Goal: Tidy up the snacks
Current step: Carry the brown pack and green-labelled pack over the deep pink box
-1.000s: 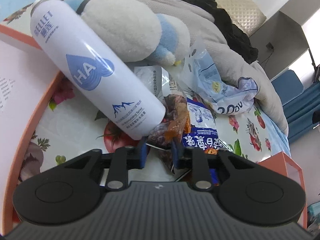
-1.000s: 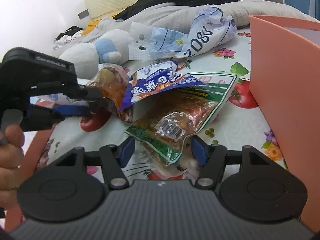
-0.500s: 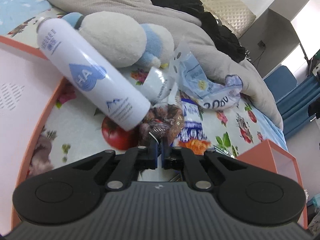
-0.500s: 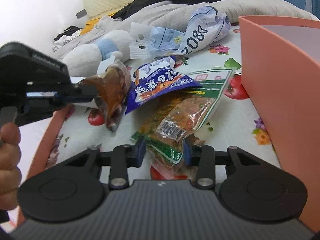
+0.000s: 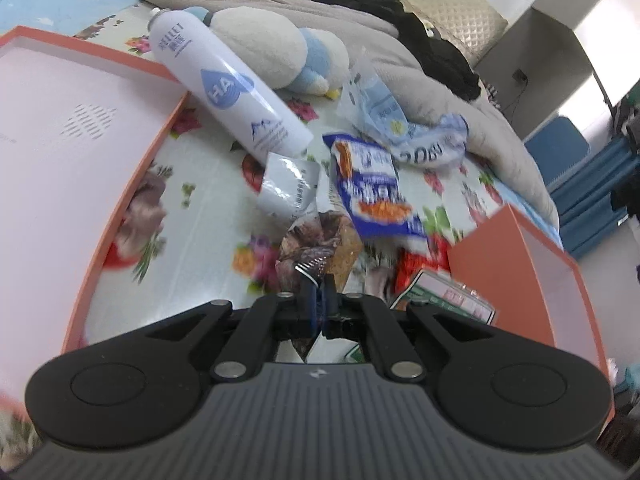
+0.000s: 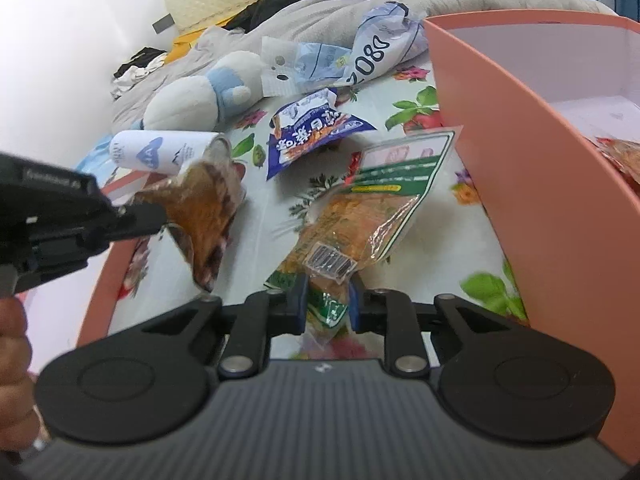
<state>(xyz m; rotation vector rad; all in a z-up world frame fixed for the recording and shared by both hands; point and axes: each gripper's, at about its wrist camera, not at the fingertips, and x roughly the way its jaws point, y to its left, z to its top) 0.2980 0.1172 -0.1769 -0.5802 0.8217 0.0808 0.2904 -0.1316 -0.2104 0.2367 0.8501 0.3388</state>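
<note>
Brown crinkled snack pouch pinched in the left hand-held gripper.
Right hand-held gripper clamps a green-and-orange clear snack bag, barcode showing.

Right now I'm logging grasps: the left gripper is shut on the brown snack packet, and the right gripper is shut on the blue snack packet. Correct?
Not quite. The left gripper is shut on the brown snack packet, but the right wrist view shows the right gripper shut on the green-and-orange snack packet. The blue snack packet lies free on the floral cloth.
</note>
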